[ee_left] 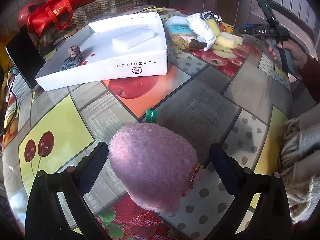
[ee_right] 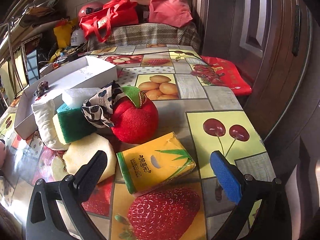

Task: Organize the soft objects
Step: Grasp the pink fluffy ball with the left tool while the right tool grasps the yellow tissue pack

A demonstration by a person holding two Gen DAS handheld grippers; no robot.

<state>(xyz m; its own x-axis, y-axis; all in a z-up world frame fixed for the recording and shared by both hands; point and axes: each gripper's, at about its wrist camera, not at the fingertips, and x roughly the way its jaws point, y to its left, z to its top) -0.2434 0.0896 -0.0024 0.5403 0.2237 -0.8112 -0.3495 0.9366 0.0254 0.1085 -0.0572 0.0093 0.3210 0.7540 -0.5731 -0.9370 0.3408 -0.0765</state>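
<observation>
A fuzzy pink plush (ee_left: pixel 152 160) with a green tag lies on the fruit-print tablecloth between the fingers of my left gripper (ee_left: pixel 158 165), which is open with a small gap on each side. Further back, a white box (ee_left: pixel 124 70) holds a knotted grey cloth (ee_left: pixel 72 57) and a white foam block (ee_left: pixel 133 39). My right gripper (ee_right: pixel 159 171) is open over a yellow tissue pack (ee_right: pixel 156 162). Behind the pack are a red plush apple (ee_right: pixel 136 120), a spotted cloth (ee_right: pixel 100 108), a green-and-yellow sponge (ee_right: pixel 70 124), a rolled white cloth (ee_right: pixel 44 118) and a pale yellow sponge (ee_right: pixel 90 154).
Red bags (ee_left: pixel 52 10) sit on a checked seat behind the table. A dark screen (ee_left: pixel 24 58) and cables stand at the left edge. A red cushion (ee_right: pixel 226 74) lies beyond the right edge, by a wooden door. A fringed cream scarf (ee_left: pixel 296 160) hangs near the table's right side.
</observation>
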